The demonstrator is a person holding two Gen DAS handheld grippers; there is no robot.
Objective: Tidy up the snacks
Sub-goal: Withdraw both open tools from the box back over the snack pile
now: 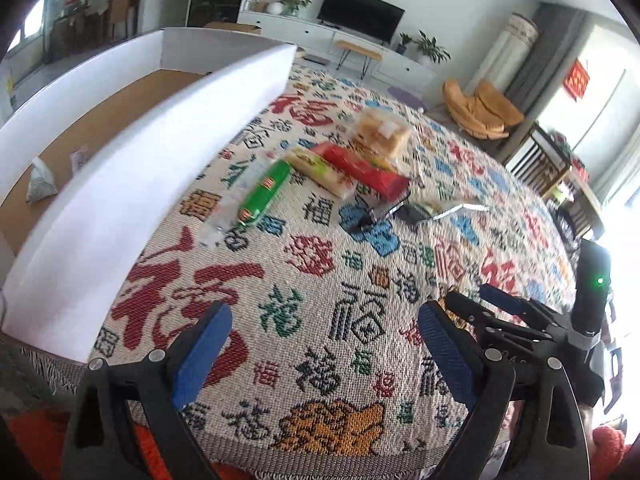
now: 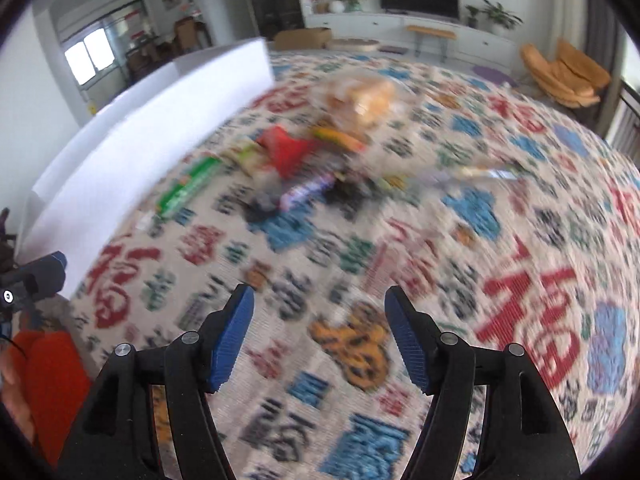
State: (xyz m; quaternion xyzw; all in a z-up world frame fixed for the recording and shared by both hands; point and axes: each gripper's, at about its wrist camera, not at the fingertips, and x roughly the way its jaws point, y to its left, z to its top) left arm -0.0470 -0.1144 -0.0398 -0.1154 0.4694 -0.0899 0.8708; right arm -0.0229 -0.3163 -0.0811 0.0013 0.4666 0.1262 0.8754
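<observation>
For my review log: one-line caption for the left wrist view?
Open left gripper above patterned cloth, snack pile ahead, white box alongside.

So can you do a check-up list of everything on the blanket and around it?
Surface: patterned woven blanket, bare near both tools.
Job's things: snack pile with green packet, red packet, bread bag; white box beside it, small packets inside.
Clutter: dark item by the pile, unclear.
Grippers: left hand-held gripper open, empty; right hand-held gripper open, empty.
Cables: nothing seen.
Surroundings: TV, plants, orange chair.
</observation>
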